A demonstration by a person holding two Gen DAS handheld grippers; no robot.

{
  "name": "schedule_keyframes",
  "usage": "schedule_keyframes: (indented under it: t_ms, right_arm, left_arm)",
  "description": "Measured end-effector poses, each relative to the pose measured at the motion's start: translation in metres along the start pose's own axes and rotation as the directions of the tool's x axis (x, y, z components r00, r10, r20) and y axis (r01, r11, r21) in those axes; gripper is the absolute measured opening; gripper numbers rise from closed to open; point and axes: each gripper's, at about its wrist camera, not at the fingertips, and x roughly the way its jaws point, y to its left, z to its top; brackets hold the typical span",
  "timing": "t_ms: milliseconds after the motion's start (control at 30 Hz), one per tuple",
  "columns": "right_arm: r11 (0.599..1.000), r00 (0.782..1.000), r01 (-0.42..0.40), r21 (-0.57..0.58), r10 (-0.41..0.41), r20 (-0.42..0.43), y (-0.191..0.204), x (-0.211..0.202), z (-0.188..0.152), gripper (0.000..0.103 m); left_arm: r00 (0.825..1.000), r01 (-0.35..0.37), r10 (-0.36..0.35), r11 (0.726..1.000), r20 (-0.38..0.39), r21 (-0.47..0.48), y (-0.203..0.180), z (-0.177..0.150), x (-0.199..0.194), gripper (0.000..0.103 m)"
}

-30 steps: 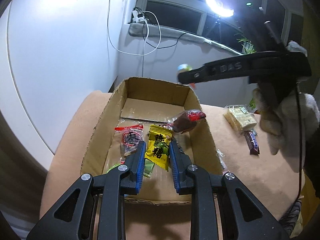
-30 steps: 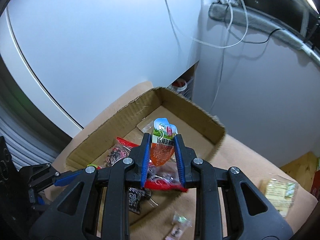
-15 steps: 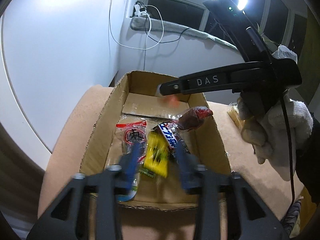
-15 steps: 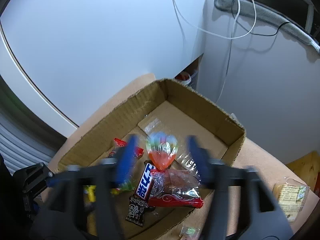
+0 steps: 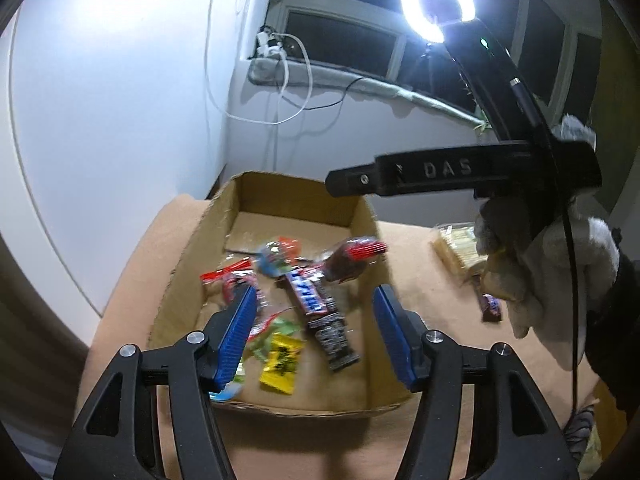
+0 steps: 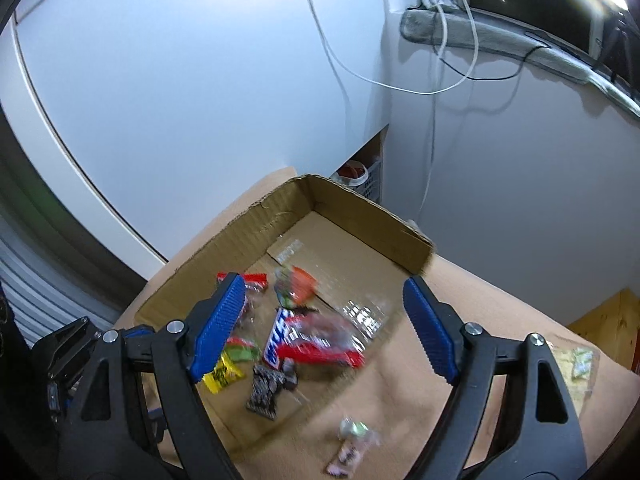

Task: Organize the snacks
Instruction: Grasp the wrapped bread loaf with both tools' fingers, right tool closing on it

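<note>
1. Your left gripper (image 5: 312, 334) hangs over the near end of the cardboard box (image 5: 192, 248) with its blue fingers spread wide and nothing between them.
2. Your right gripper (image 6: 326, 326) is above the same box, its fingers likewise wide apart and empty.
3. The box sits on a tan padded surface (image 5: 432, 304) and holds a loose pile of snacks: a yellow candy packet (image 5: 282, 362), a blue-and-white chocolate bar (image 5: 306, 294), a dark printed wrapper (image 5: 334, 340), a red-topped clear bag (image 5: 230, 282), an orange jelly cup (image 5: 280, 254), and a red-ended brown pouch (image 5: 352, 260) leaning against the right wall.
4. Judging by that pile, a good share of the sorting looks done.
5. Several snacks lie outside the box. The left wrist view shows a pack of pale crackers (image 5: 456, 240) and a small dark bar (image 5: 490, 306) on the surface to the right, partly behind your gloved right hand (image 5: 540, 256).
6. The right wrist view shows two small wrapped sweets (image 6: 352, 444) near the box's front corner and a greenish packet (image 6: 576, 364) farther right.
7. With both grippers free, the likely next step is collecting those strays; motion blur hides finer detail.
</note>
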Motion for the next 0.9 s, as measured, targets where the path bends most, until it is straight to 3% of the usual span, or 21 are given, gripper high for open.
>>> schedule_keyframes:
  t_ms: [300,367,467,533,700,900]
  right_arm:
    - [0.996,0.998,0.02,0.084,-0.025,0.062,-0.047,-0.061,-0.032,0.084]
    - [0.994,0.996,0.032,0.105,-0.04,0.077,-0.06,-0.077,-0.043,0.088]
    - [0.991,0.994,0.053,0.127,-0.065,0.093,-0.076,-0.096,-0.056,0.1]
    - [0.987,0.991,0.073,0.144,-0.088,0.099,-0.089,-0.107,-0.067,0.102]
    - [0.971,0.985,0.131,0.201,-0.15,0.081,-0.12,-0.125,-0.093,0.102]
    - [0.958,0.984,0.139,0.253,-0.162,0.075,-0.154,-0.138,-0.114,0.102]
  left_arm:
    - [0.994,0.113,-0.112,0.993,-0.005,0.035,-0.053,0.0,0.001,0.061]
    - [0.992,0.123,-0.123,0.991,-0.006,0.051,-0.067,0.001,0.001,0.064]
    - [0.993,0.122,-0.121,0.989,-0.01,0.079,-0.087,0.001,0.002,0.069]
    - [0.994,0.11,-0.109,0.989,-0.017,0.102,-0.099,0.002,0.004,0.073]
    - [0.994,0.11,-0.106,0.987,-0.041,0.12,-0.121,0.002,0.013,0.08]
    - [0.99,0.131,-0.124,0.984,-0.069,0.117,-0.14,0.002,0.026,0.08]
